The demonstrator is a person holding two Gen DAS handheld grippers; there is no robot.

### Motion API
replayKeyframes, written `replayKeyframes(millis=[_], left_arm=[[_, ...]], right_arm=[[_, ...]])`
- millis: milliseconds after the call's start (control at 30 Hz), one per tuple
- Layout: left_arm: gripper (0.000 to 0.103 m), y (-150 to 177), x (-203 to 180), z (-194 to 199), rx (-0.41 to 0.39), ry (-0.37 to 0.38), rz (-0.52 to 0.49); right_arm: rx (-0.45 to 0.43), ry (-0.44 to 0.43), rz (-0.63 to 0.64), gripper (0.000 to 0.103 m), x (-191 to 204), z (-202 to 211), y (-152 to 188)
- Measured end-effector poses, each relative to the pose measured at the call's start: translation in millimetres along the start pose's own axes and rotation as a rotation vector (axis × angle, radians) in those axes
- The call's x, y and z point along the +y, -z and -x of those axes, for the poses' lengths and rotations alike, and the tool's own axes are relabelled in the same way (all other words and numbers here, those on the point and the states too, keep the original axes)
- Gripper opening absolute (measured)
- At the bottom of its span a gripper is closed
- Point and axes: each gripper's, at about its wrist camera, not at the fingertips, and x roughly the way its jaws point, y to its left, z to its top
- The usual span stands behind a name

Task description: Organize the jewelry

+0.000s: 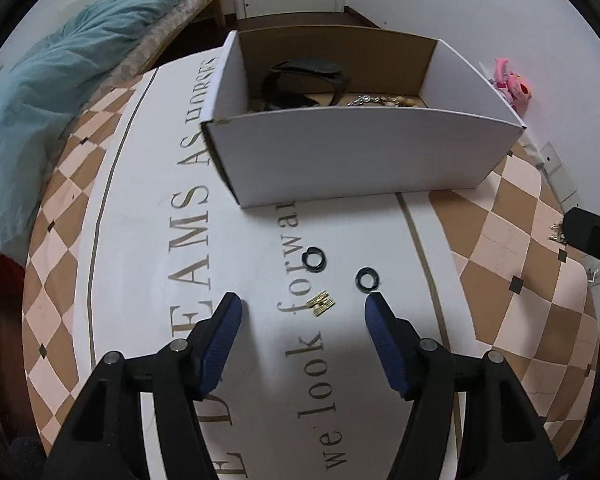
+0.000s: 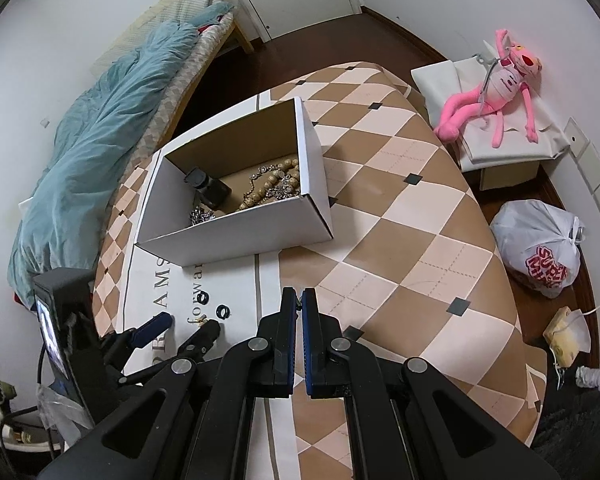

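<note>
Charm (image 1: pixel 321 303): small gold piece on the white lettered strip of the cloth (image 1: pixel 500 216), lying flat between the left gripper's (image 1: pixel 303 307) blue pads (image 1: pixel 224 340) and touching neither of them.
Left gripper: spread wide, nothing pinched; it points steeply down at the charm.
Rings: two black rings on the cloth, one (image 1: pixel 314 259) at 12 o'clock from the charm, the other (image 1: pixel 367 279) at 2 o'clock. Both are near it, but apart from it and from each other.
Box (image 1: pixel 360 160): white cardboard, open top, further at 12 o'clock beyond the rings. Inside I see a dark band (image 1: pixel 304 80), a bead string (image 2: pixel 268 184) and silver chains (image 2: pixel 202 214).
Right gripper (image 2: pixel 299 300): pressed together, and a tiny thing seems caught at the tips — too small to say what. In the left view a bit of gold chain (image 1: pixel 556 232) shows beside it.
Handling: the charm looks light, hard and thin, probably metal. It can slide on the smooth cloth or flip when the pads close, so I would close slowly over its middle, with the tips low at the cloth.
Rings, handling: stiff, light and smooth — I think better taken across the rim, one at a time.
Risk: a pad tip may push the nearer ring away, because it lies just beyond the right pad.
Progress: several pieces are already in the box; the charm and two rings are not yet.
</note>
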Motion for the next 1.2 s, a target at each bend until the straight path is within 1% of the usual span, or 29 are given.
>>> replayKeyframes(millis=[67, 133, 167, 267, 367, 433, 600, 667, 700, 767, 867, 933, 1033, 1133, 1167, 1200], left_arm=[[0.045, 0.0, -2.6, 0.8, -0.014, 0.011, -0.014], [0.015, -1.3, -5.7, 2.3, -0.024, 0.014, -0.031], [0.011, -1.9, -7.5, 2.5, -0.022, 0.015, -0.035], [0.011, -5.1, -8.9, 3.1, -0.020, 0.027, -0.033], [0.011, -8.1, -5.3, 16.1, -0.037, 0.061, -0.007], [0.011, -15.5, 2.2, 34.2, -0.061, 0.109, 0.031], [0.011, -48.3, 24.2, 84.1, -0.149, 0.205, 0.107], [0.011, -64.5, 31.9, 96.8, -0.167, 0.239, 0.128], [0.011, -72.0, 34.8, 100.9, -0.174, 0.251, 0.137], [0.011, -83.2, 36.2, 104.9, -0.183, 0.251, 0.139], [0.011, -102.9, 39.7, 96.6, -0.167, 0.259, 0.158], [0.011, -112.4, 42.7, 85.0, -0.138, 0.263, 0.171], [0.011, -123.8, 45.6, 61.8, -0.066, 0.270, 0.192], [0.012, -129.6, 47.4, 48.5, -0.017, 0.241, 0.206], [0.012, -131.9, 47.5, 42.9, 0.016, 0.217, 0.212], [0.012, -133.1, 47.7, 39.3, 0.035, 0.215, 0.216]], right_arm=[[0.004, 0.002, -0.004, 0.003, -0.4, -1.8, 0.4], [0.006, 0.004, -0.005, 0.003, -0.7, -2.9, 0.5], [0.005, 0.004, -0.005, 0.003, -0.7, -3.2, 0.7], [0.004, 0.004, -0.005, 0.003, -1.1, -3.0, 0.6], [-0.005, -0.003, -0.004, 0.003, 0.6, 0.0, -1.0], [-0.016, -0.012, -0.002, 0.003, 2.7, 5.4, -3.6], [-0.069, -0.047, 0.005, 0.003, 10.7, 28.7, -21.9], [-0.091, -0.057, 0.014, 0.003, 15.9, 36.2, -32.2], [-0.101, -0.061, 0.020, 0.003, 18.8, 39.2, -38.0], [-0.107, -0.074, 0.029, 0.003, 24.1, 41.2, -50.7], [-0.092, -0.085, 0.046, 0.003, 31.7, 34.6, -72.3], [-0.061, -0.089, 0.059, 0.003, 36.7, 23.2, -85.8], [0.004, -0.081, 0.073, 0.003, 41.1, -0.9, -101.7], [0.080, -0.053, 0.100, 0.003, 45.1, -25.7, -113.0], [0.106, -0.048, 0.105, 0.003, 45.8, -33.0, -116.5], [0.129, -0.041, 0.101, 0.004, 45.4, -38.9, -119.4]])
